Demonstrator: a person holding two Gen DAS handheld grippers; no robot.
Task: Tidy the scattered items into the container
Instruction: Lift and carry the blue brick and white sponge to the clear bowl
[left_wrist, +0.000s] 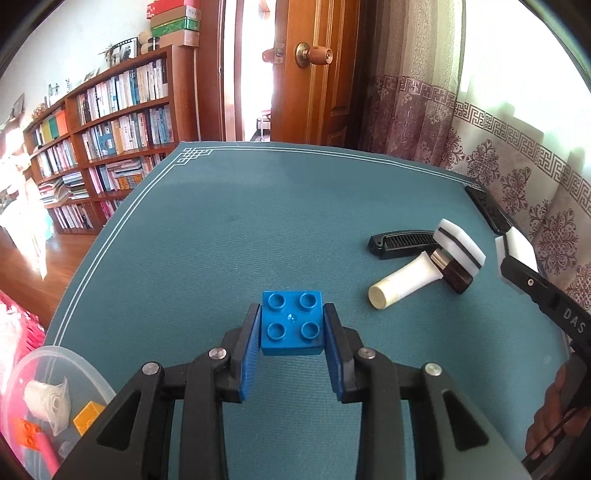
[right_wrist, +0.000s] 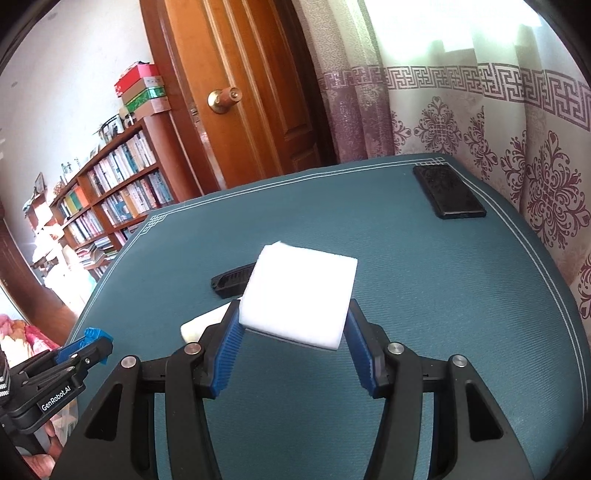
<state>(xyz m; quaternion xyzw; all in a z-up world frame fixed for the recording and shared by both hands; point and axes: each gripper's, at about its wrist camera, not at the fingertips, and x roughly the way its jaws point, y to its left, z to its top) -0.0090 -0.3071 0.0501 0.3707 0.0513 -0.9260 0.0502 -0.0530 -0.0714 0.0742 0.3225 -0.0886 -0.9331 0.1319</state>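
Inside clear container (left_wrist: 79, 363): orange blocks (left_wrist: 27, 434), yellow block (left_wrist: 88, 415), white roll (left_wrist: 46, 404).

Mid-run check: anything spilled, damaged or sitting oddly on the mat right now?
Nothing spilled or broken. Left gripper holds the blue brick; right gripper holds the white sponge. Still loose on the teal mat: the white tube and the black comb. A black phone lies near the mat's far corner.

The glossy blue plastic brick (left_wrist: 291, 323) has smooth studs. The teal woven cloth on the desk (left_wrist: 207, 236) looks matt and ribbed. The white foam sponge block (right_wrist: 299, 295) looks soft and matt.
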